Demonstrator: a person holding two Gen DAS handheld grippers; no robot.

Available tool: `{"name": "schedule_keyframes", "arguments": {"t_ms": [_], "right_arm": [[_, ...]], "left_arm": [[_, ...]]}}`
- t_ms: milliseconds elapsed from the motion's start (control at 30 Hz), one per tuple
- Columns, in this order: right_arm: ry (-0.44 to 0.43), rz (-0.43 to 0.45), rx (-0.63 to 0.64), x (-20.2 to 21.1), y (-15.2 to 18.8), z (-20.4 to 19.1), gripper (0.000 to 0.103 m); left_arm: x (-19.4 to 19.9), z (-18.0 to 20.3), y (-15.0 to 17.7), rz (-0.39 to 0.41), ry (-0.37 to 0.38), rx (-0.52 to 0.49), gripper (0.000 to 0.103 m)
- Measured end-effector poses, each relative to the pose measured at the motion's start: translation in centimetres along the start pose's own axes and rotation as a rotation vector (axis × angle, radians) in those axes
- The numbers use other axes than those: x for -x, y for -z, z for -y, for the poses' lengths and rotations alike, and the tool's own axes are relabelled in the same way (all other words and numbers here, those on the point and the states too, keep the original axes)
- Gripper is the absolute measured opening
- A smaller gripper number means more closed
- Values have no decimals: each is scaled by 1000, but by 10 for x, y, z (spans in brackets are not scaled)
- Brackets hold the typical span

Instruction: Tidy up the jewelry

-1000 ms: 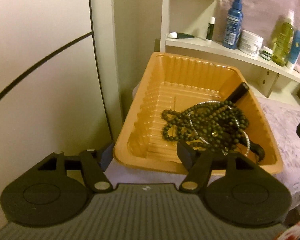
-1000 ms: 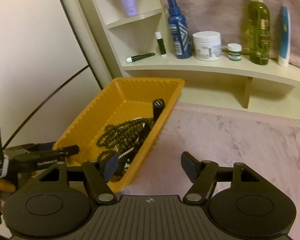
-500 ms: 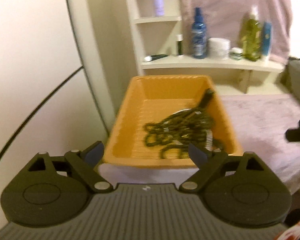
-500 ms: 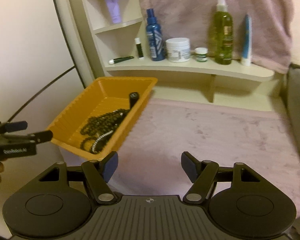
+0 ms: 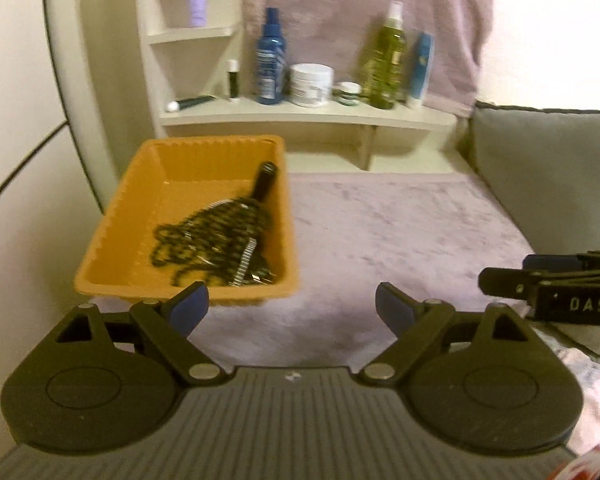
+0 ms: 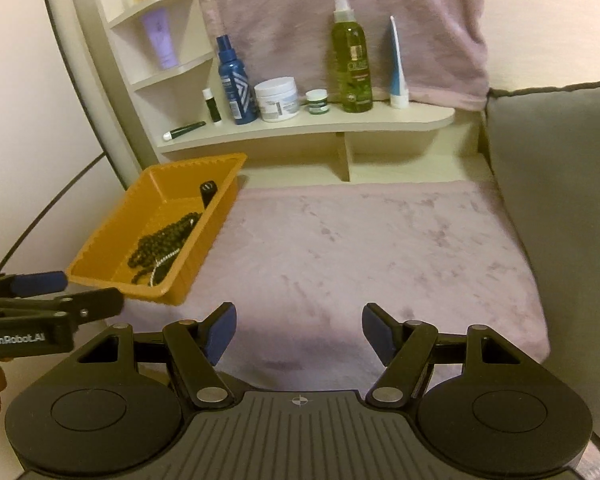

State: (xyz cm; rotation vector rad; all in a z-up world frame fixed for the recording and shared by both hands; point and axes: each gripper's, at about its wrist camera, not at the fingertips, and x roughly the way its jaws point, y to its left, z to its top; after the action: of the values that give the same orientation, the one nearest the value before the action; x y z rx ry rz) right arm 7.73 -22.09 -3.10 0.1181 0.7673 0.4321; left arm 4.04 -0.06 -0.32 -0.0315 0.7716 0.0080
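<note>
An orange plastic tray (image 5: 112,232) sits at the left edge of a lilac plush cover. In it lie a tangle of dark bead strands (image 5: 208,236), a silvery chain and a black tube (image 5: 265,180) leaning on the right wall. My left gripper (image 5: 292,306) hovers open and empty, just short of the tray's near right corner. The right view shows the same tray (image 6: 112,236), beads (image 6: 164,240) and tube (image 6: 208,192) further to the left. My right gripper (image 6: 296,328) is open and empty over the bare cover.
A cream shelf (image 6: 300,128) behind the tray holds a blue spray bottle (image 6: 236,84), a white jar (image 6: 278,98), a green bottle (image 6: 350,64) and small tubes. A grey cushion (image 6: 560,200) borders the cover (image 6: 360,248) on the right. A white curved panel rises at left.
Both grippers have drawn back from the tray and swung right, so the tray looks smaller and further left. The left jaws have widened; the right jaws kept their gap.
</note>
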Motion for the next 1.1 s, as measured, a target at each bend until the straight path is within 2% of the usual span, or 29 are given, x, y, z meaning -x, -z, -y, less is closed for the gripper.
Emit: {"name": "schedule_keyframes", "arguments": {"t_ms": [400,1100], "right_arm": [[52,-49,-32,18,17,9,70],[54,-63,-38,19,18,8,70]], "left_arm": [[-3,22,12,-47,39,-11,89],[-3,24,16,-56,55,-12,89]]}}
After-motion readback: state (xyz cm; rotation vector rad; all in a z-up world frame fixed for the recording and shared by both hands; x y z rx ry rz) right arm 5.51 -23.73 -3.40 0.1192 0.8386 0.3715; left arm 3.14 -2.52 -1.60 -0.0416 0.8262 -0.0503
